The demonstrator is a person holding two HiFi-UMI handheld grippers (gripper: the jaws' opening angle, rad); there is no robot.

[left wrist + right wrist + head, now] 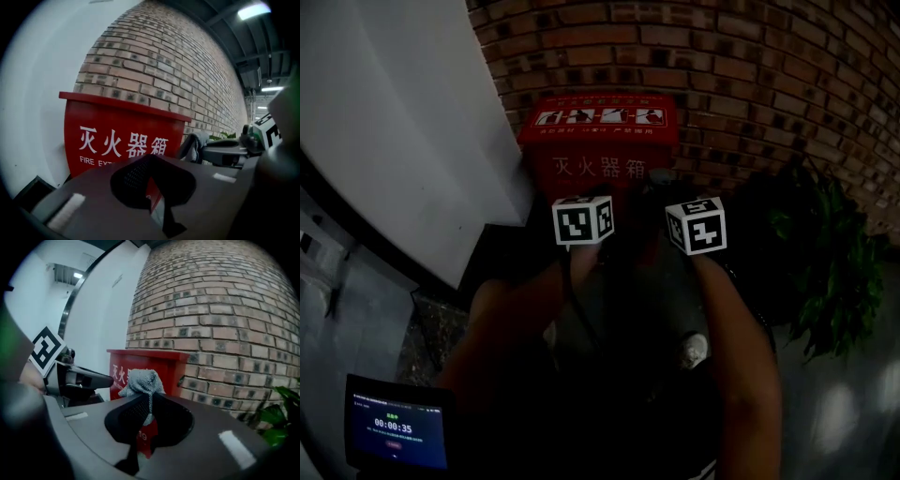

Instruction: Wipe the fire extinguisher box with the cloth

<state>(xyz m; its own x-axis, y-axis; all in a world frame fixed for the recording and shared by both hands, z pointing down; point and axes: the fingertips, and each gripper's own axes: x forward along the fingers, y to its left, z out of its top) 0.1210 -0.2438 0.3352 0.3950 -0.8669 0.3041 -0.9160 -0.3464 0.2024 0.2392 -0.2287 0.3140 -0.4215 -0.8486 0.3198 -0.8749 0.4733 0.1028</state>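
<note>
Right tool [149,404] clamps cloth [143,380], short of fire extinguisher box [600,141]. Left tool [150,161] closed, empty. Best: press cloth flat against it, sweep evenly.

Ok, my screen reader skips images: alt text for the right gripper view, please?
The right claw grips a grey cloth before a red fire extinguisher box against a brick wall, with green leaves at lower right.
</note>
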